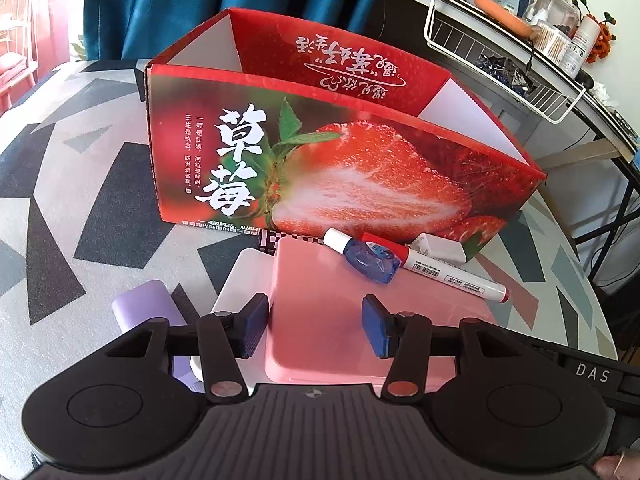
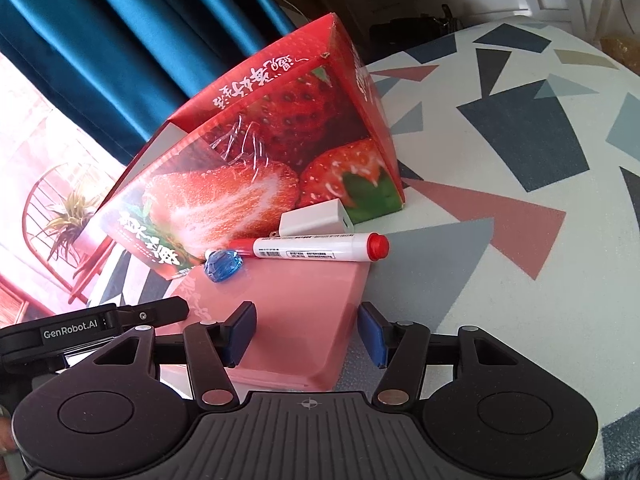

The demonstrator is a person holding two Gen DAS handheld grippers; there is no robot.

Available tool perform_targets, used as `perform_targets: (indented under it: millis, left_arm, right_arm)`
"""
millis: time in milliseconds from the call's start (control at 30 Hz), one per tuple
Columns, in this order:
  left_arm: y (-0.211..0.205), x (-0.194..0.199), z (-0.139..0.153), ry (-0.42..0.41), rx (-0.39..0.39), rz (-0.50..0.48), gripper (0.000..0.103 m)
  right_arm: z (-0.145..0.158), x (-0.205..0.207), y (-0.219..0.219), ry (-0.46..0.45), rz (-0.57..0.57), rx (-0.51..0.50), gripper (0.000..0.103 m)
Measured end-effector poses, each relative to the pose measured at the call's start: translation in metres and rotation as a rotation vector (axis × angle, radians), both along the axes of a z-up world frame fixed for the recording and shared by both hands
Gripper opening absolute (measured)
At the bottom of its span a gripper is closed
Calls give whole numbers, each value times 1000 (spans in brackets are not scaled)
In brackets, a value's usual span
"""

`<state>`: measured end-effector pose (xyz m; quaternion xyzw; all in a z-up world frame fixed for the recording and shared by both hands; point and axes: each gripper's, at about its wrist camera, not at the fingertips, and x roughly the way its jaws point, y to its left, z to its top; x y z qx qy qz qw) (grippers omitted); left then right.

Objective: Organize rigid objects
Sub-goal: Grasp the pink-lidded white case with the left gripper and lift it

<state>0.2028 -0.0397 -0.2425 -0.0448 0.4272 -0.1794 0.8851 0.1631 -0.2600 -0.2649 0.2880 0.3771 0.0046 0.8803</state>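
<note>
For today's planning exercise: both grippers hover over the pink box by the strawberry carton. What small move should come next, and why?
Probably lift the marker off the pink box with the right gripper. Marker and blue tape dispenser lie on the box, and both grippers' jaws stand empty.

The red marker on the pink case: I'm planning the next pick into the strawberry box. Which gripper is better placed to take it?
Probably the right gripper. The marker lies crosswise ahead of its open jaws, nothing between. From the left gripper the marker lies off to one side, partly behind the blue tape dispenser.
</note>
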Motion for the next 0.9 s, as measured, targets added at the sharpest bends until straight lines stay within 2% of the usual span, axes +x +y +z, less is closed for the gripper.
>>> perform_targets:
  millis: [533, 900]
  left_arm:
    - [3, 0, 1, 7, -8, 20, 54]
    - [7, -10, 14, 0, -3, 36, 54]
  right_arm:
    - [-2, 0, -2, 14, -10, 53, 53]
    - [2, 0, -3, 27, -18, 113, 53]
